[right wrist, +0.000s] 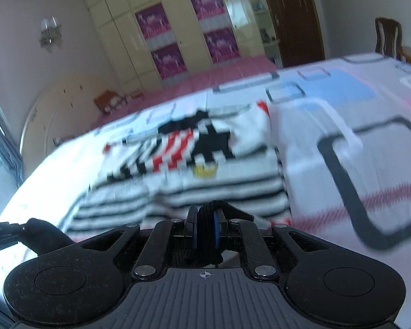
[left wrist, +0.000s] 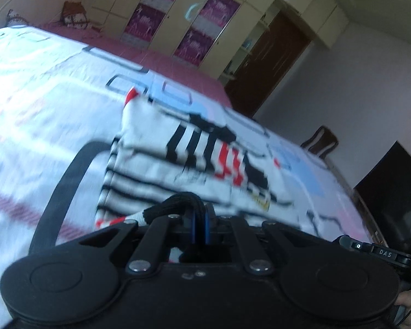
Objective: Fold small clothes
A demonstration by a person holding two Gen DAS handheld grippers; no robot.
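We see a small white sweater (left wrist: 178,164) with black stripes and a black-and-red pattern lying spread on the bed (left wrist: 41,96), over a bedspread printed with blue, grey and pink shapes. Our left gripper (left wrist: 201,219) is clamped tight on the garment's black ribbed hem at its near edge, and in the right wrist view our right gripper (right wrist: 205,224) pinches the same dark hem (right wrist: 205,233) between its blue pads. Both views are motion-blurred; a cream wardrobe (right wrist: 178,27) with magenta panels stands behind the bed.
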